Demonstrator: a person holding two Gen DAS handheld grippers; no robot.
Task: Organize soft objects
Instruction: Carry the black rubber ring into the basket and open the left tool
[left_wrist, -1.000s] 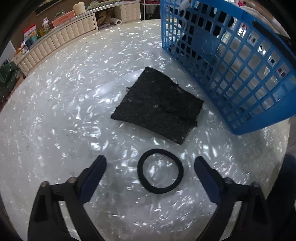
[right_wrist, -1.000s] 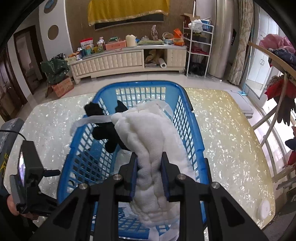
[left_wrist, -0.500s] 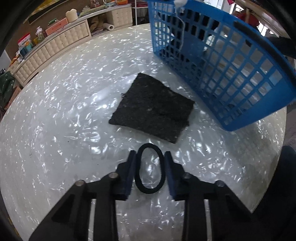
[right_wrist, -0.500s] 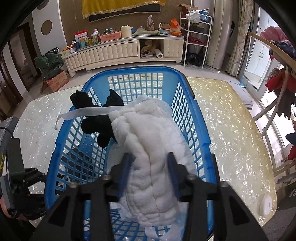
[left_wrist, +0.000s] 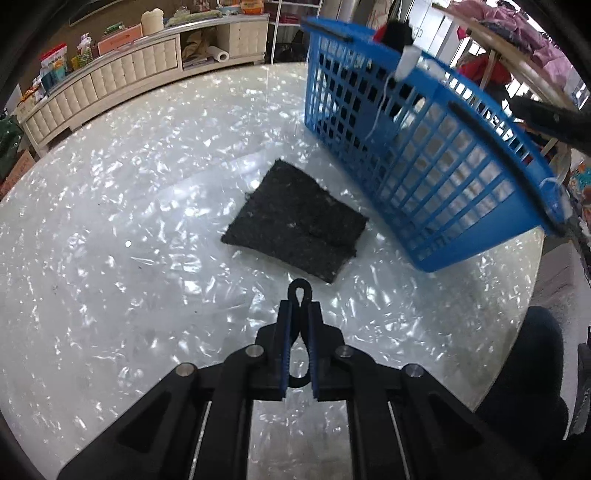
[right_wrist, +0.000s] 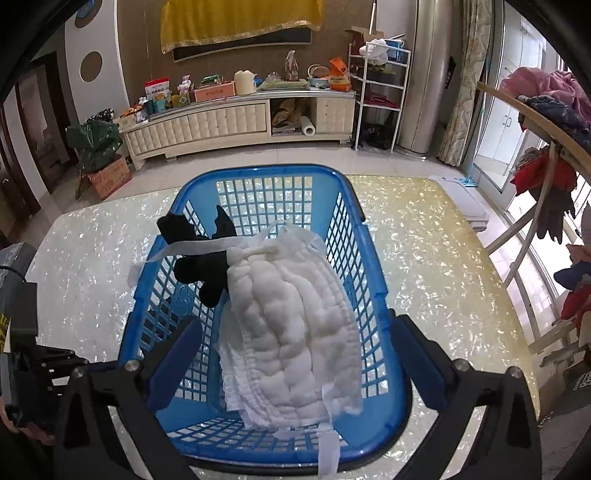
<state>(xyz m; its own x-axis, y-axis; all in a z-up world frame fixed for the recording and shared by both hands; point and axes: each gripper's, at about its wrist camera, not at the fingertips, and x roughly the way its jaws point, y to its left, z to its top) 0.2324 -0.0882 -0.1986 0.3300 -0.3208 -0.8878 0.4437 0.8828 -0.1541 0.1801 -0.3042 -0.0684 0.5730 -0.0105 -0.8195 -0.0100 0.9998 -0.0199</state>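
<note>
Hair tie (left_wrist: 299, 295) pinched between left fingers (left_wrist: 284, 332).

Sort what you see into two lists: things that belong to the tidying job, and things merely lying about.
Part of the job:
black elastic hair loop
black square felt pad
white quilted cloth
black soft toy
blue plastic lattice basket

Just lying about:
cream candle
paper towel roll

cloth (right_wrist: 295, 325) and sock (right_wrist: 201, 266) lie in basket (right_wrist: 369, 452); pad (left_wrist: 295, 221) on table (left_wrist: 110, 221) left of it.
</note>
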